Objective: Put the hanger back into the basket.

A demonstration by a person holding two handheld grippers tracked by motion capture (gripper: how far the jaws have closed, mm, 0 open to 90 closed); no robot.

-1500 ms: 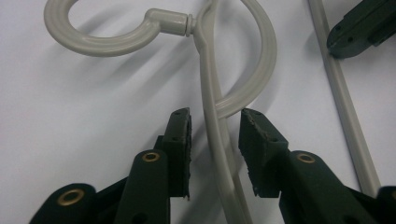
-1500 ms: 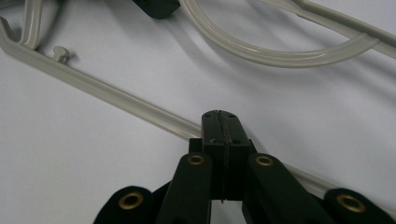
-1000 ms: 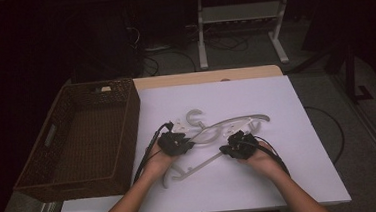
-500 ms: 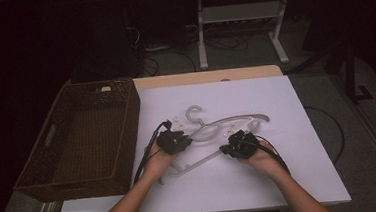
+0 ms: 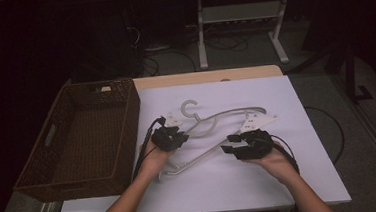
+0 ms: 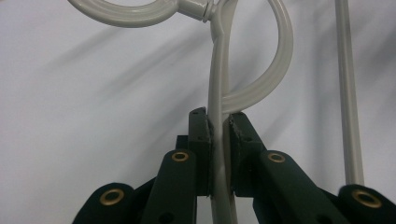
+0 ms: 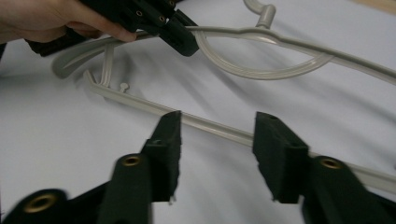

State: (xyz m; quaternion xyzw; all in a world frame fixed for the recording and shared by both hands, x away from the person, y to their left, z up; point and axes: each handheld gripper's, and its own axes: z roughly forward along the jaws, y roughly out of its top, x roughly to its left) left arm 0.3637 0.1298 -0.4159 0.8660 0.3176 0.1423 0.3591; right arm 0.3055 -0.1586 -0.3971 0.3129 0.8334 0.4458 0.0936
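Note:
A pale grey plastic hanger (image 5: 212, 127) lies on the white tabletop, its hook (image 5: 189, 108) pointing away from me. My left gripper (image 5: 178, 135) is shut on the hanger's left arm; in the left gripper view the jaws (image 6: 218, 125) pinch that arm (image 6: 215, 84) just below the hook (image 6: 126, 11). My right gripper (image 5: 230, 144) is open near the lower bar (image 5: 200, 160). The right gripper view has its fingers (image 7: 217, 135) spread wide, with the bar (image 7: 215, 128) running across just beyond them, untouched. The left gripper (image 7: 180, 35) is at the upper left there.
A brown wicker basket (image 5: 53, 145) stands at the table's left edge, close to my left hand. White tabs (image 5: 173, 119) (image 5: 262, 121) sit at the hanger's ends. A metal stand (image 5: 240, 17) and cables lie on the floor behind the table.
Both hands stay about where they were. The hanger has shifted slightly away from me and lies a little flatter.

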